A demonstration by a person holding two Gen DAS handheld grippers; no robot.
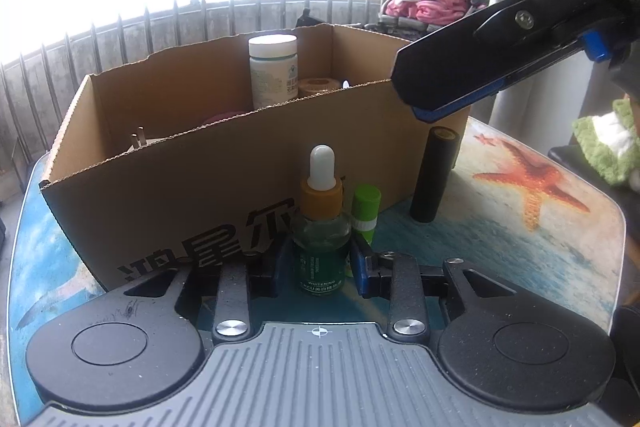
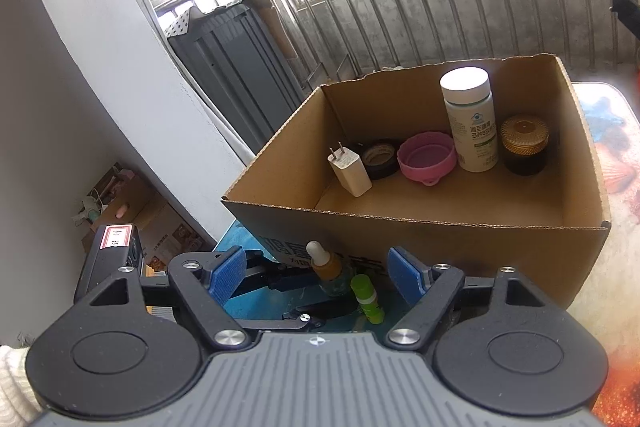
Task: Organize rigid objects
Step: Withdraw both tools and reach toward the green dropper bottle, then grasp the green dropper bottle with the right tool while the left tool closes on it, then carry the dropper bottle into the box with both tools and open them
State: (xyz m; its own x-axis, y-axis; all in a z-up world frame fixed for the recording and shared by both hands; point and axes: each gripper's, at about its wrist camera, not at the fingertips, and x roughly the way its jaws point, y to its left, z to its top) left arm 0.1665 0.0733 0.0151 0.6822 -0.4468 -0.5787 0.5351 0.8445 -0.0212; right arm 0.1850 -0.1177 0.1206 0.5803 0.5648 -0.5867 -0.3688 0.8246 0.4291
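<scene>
A green dropper bottle [image 1: 322, 247] with an orange collar and white bulb stands on the table in front of the cardboard box [image 1: 180, 195]. My left gripper [image 1: 322, 263] is shut on its body, a pad against each side. A small green tube [image 1: 365, 213] stands just right of the bottle, and a black cylinder [image 1: 434, 175] stands upright by the box corner. My right gripper [image 2: 316, 275] hovers open above the dropper bottle [image 2: 330, 271] and green tube [image 2: 367, 297], holding nothing. In the left wrist view one of its fingers [image 1: 448, 75] reaches over the box's right end.
The box [image 2: 400, 223] holds a white pill bottle [image 2: 472, 123], a gold-lidded dark jar [image 2: 524, 143], a pink lid [image 2: 426, 157], a tape roll [image 2: 380, 157] and a white charger plug [image 2: 350, 169]. The table top [image 1: 520, 227] has a sea and starfish print. Window bars stand behind.
</scene>
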